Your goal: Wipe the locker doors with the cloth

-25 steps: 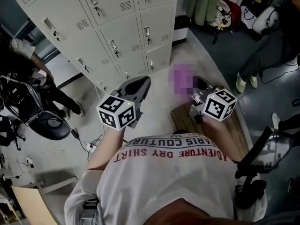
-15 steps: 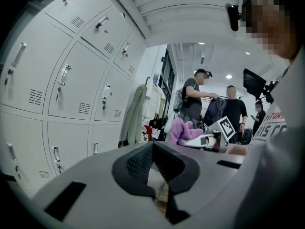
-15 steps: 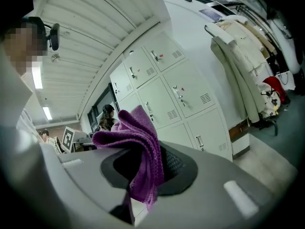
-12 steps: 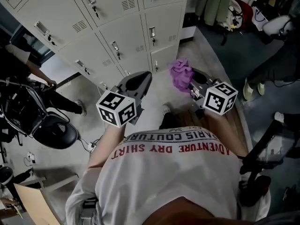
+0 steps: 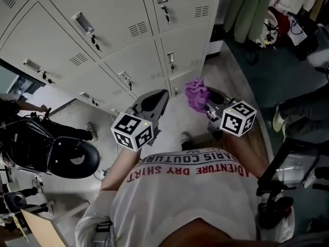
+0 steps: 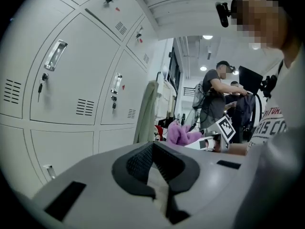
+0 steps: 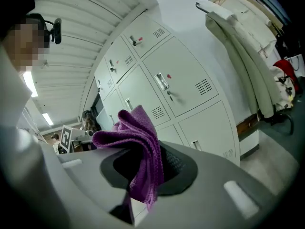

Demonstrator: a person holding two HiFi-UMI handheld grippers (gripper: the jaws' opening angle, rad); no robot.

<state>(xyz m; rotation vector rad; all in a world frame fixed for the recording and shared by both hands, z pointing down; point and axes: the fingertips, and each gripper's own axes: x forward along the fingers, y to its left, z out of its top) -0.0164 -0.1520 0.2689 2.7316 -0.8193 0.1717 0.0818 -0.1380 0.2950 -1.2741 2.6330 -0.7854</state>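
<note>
Right gripper (image 7: 150,170), fingers clamped on a bunched purple cloth (image 7: 139,140) at frame centre; left gripper (image 6: 155,156), fingers together, empty; grey locker doors (image 5: 121,9) beyond, upper frame, apparently not yet touched: press cloth flat, stroke overlapping, skirting latches (image 5: 82,22).

White short-sleeved T-shirt (image 5: 190,205), with a line of red block lettering across the front. Left gripper (image 5: 157,98) and right gripper (image 5: 208,101): grey moulded shells with dark textured jaw pads. Each carries a white cube printed with black square markers — left cube (image 5: 132,131), right cube (image 5: 238,119).
</note>
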